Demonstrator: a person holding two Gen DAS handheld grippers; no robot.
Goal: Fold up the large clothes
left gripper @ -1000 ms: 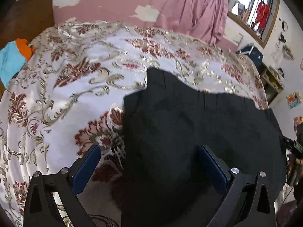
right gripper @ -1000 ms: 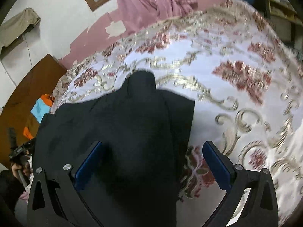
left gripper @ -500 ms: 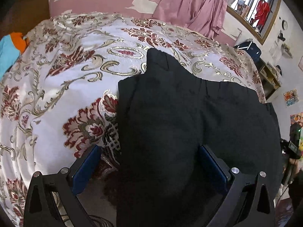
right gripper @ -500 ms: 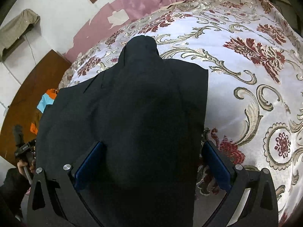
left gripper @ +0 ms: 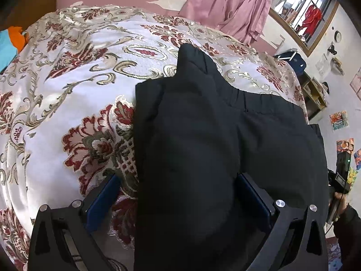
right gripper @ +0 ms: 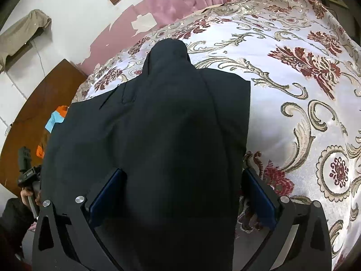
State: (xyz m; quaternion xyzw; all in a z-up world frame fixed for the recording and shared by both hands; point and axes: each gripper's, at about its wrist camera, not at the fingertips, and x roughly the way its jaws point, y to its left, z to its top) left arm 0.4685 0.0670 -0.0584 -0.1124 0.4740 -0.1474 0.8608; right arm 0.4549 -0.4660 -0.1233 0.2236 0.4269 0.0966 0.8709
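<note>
Left gripper point(left gripper: 178, 194) and right gripper point(right gripper: 180, 192): both spread wide, gripping nothing, straddling black fabric garment point(left gripper: 203, 135) on floral brocade bedspread point(left gripper: 67, 90). Partly folded; further folds apparently remain.

A bed point(left gripper: 67, 103) with a floral cream-and-red bedspread point(right gripper: 304, 90) bears a black garment point(left gripper: 191, 146) spread flat on it.

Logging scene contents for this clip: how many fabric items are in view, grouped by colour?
Black: 1, the black garment spread on the bed
Floral white, red and gold: 1, the patterned bedspread
Pink: 1, the pink curtain
Blue and orange: 1, the blue and orange cloth
Beige: 1, the beige cloth hanging on the wall
Total: 5
</note>
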